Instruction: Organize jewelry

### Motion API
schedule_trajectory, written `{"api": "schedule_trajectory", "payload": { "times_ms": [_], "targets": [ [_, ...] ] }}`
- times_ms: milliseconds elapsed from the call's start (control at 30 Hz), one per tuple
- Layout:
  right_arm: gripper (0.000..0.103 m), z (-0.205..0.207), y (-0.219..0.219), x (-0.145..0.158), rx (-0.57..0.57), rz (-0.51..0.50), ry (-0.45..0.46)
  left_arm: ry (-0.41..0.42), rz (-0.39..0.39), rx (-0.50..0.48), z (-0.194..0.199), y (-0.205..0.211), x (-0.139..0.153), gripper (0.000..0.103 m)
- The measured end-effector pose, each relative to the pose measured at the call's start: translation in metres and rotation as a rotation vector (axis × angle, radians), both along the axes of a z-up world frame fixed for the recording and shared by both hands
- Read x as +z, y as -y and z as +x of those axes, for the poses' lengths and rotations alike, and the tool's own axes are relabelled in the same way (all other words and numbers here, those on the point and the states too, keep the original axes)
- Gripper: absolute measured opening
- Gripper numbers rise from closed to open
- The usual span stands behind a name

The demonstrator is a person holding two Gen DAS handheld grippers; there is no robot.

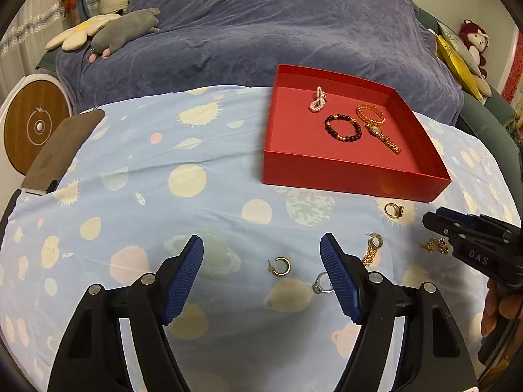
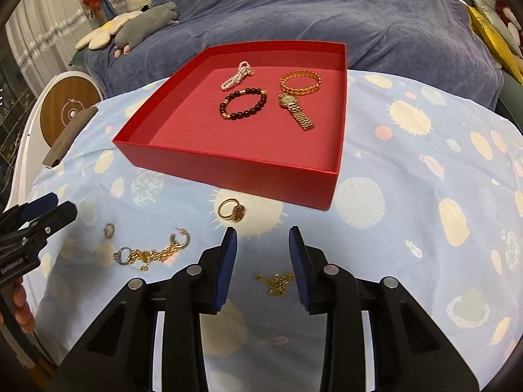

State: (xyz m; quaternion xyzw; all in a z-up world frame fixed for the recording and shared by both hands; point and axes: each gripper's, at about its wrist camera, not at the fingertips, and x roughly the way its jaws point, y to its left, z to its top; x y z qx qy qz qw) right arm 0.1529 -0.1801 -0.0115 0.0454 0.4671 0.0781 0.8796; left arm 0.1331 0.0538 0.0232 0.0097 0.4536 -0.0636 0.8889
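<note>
A red tray [image 1: 353,176] on the planet-print cloth holds a pearl bracelet [image 1: 317,99], a dark bead bracelet [image 1: 342,127] and a gold watch [image 1: 379,127]. My left gripper [image 1: 261,238] is open, low over the cloth, with a gold hoop earring [image 1: 280,266] lying between its fingers. A silver ring [image 1: 322,283] and a chain earring [image 1: 372,250] lie by its right finger. My right gripper [image 2: 263,230] stands open astride a small gold chain [image 2: 276,282], with its pads apart from it. A gold ring [image 2: 232,210] lies just ahead of it, near the tray [image 2: 228,170].
The cloth [image 1: 163,170] covers a table that falls away at left and right. Behind it lies a purple blanket [image 1: 261,32] with plush toys [image 1: 124,31]. A round wooden disc [image 1: 36,124] and a brown pad [image 1: 59,150] sit at the left edge. A hand [image 1: 500,313] grips the right tool.
</note>
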Motion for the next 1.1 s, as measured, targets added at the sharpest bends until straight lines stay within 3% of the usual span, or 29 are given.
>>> {"api": "schedule_trajectory", "payload": {
  "times_ms": [367,600,800,1100],
  "targets": [
    [0.032,0.020,0.030,-0.002,-0.095,0.010,0.001,-0.038,0.045,-0.051,0.003,0.016,-0.017,0.071],
    [0.032,0.000,0.001,0.007,0.016,0.009,0.015,-0.057,0.031,-0.003,0.006,0.003,-0.017,0.071],
    [0.019,0.014,-0.005,0.000,0.025,0.007,0.008,-0.059,0.038,-0.015,0.004,0.010,-0.020,0.071],
    [0.018,0.033,0.018,-0.002,-0.058,0.036,0.006,-0.080,0.024,-0.046,0.009,0.026,-0.027,0.071]
  ]
}}
